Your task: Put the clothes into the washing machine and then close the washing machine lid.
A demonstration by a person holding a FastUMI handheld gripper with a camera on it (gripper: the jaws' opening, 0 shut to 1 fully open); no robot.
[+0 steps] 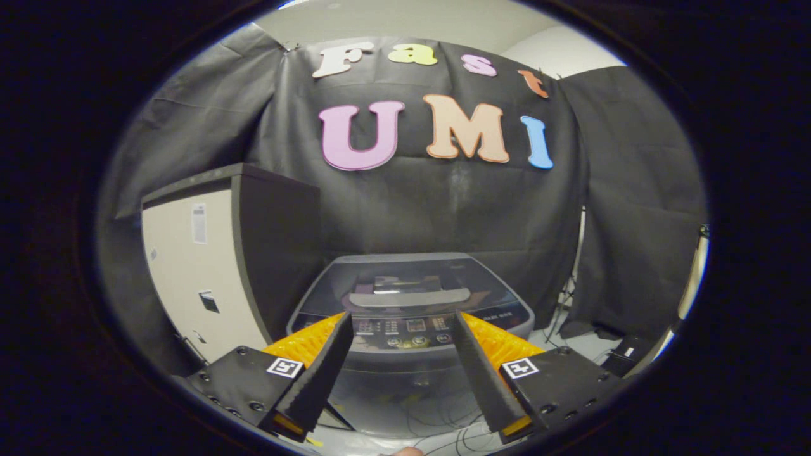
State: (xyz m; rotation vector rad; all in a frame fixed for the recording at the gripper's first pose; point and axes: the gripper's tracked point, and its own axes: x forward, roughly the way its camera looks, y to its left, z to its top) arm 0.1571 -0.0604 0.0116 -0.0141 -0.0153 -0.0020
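Washing machine sits dead ahead, beyond my fingertips, against the booth's black cloth, and its lid looks down flat over the tub, so that's either a finished load or one not loaded. No clothes anywhere I can spot. My gripper is spread wide, holding nothing, framing the control panel. Tall cabinet stands just beside.

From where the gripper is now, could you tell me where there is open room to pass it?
The open gripper holds nothing. Free room lies ahead, before the washing machine, whose lid is shut. Crowded: a cabinet alongside, cables on the floor below.
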